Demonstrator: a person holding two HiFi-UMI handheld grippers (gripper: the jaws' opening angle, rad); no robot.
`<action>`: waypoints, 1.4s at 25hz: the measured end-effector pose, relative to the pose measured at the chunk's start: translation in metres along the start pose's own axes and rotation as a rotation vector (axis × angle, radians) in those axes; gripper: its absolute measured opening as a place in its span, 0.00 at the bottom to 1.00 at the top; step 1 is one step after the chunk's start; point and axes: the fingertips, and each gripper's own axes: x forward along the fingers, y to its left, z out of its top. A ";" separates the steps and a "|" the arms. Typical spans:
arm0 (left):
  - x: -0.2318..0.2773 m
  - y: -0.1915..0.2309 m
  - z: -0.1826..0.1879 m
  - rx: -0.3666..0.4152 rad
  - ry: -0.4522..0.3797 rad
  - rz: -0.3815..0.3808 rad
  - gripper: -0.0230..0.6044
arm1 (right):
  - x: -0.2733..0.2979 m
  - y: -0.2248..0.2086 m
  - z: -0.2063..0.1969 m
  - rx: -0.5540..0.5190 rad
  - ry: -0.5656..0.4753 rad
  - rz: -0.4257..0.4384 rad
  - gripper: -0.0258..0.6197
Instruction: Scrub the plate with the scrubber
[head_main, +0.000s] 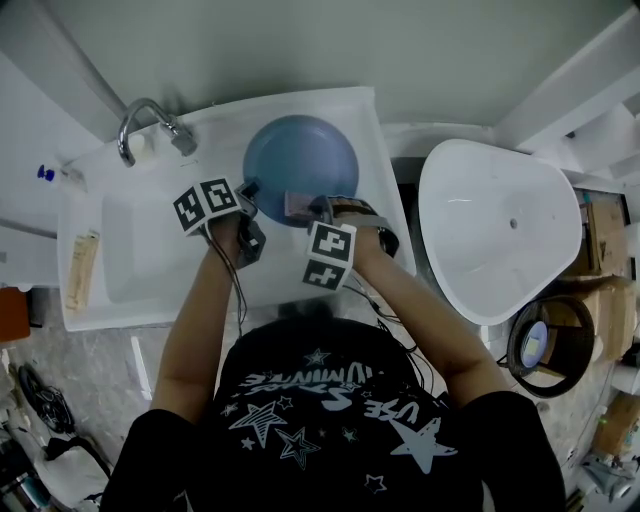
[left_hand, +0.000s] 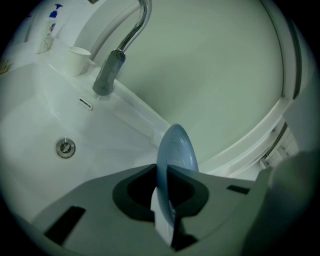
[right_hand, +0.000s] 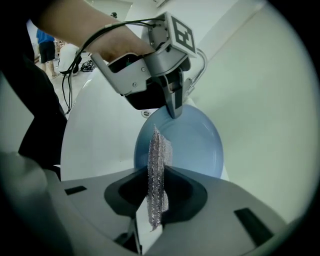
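Upper centre, plate (head_main: 300, 160) is being clamped by left gripper (left_hand: 164, 175), scrubber (right_hand: 159, 150) being pinched by right gripper (right_hand: 156, 172).

Left forearm (head_main: 195, 320) and right forearm (head_main: 425, 325) extend forward, converging. Left hand-held gripper (head_main: 250, 192) tilts mildly downward, jaws clamped on the rim of the plate (head_main: 300, 152). Right hand-held gripper (head_main: 303, 208), just beside it, pitches steeper, jaws closed on the scrubber (right_hand: 158, 165).
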 end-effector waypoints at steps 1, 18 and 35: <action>0.000 0.000 -0.001 0.008 -0.002 0.004 0.10 | -0.002 -0.005 0.001 0.009 -0.007 -0.018 0.17; -0.019 -0.026 -0.023 0.107 0.040 -0.060 0.08 | 0.001 -0.112 0.000 -0.192 0.052 -0.383 0.17; -0.023 -0.013 0.011 -0.042 -0.060 -0.069 0.09 | -0.005 -0.058 -0.016 -0.041 0.103 -0.271 0.17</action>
